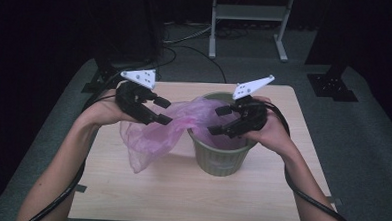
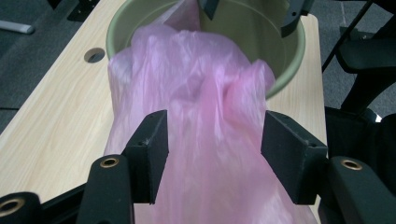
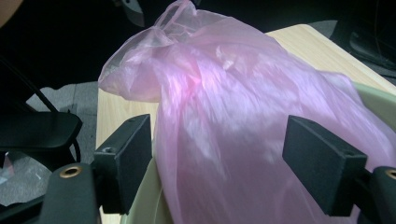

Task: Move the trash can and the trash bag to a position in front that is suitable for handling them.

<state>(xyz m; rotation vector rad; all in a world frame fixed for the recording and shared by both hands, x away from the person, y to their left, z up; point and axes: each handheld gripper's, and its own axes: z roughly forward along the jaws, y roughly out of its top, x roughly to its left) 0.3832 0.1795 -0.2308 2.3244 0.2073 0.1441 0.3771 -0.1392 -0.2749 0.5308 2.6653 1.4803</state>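
Quick count: one thin pink see-through plastic bag (image 1: 155, 134), one round olive-green ribbed plastic bin (image 1: 221, 156), one pale wood-grain table (image 1: 180, 190), two black hand-held two-jaw grippers.

Bag: draped half in, half out. One end tucked over the bin's near-left rim, the rest spilling leftwards and hanging down onto the tabletop just beside the bin. Crumpled, loose, not spread around the rim.

Left gripper (image 1: 163, 110): up above the table, left of the bin, pointing right towards it. Jaws roughly half apart. From the left gripper view, lots of pink film (image 2: 210, 140) bunched between the two pads; left pad looks to be touching the film, small gap on the right side. So no real pinch there, jaws apart with the bag running through.

Right gripper (image 1: 219, 120): over the bin's mouth, pointing left, facing the other one. Jaws wide apart. In the right gripper view, the bag (image 3: 243, 116) billowing up between the pads with clear space either side, bin rim (image 3: 149, 196) right under the left pad. Nothing clamped.

One round hole in the table (image 2: 94, 55), seen beside the bin (image 2: 289, 70) in the left gripper view. Two forearms coming in from the bottom, one cable trailing from each gripper.
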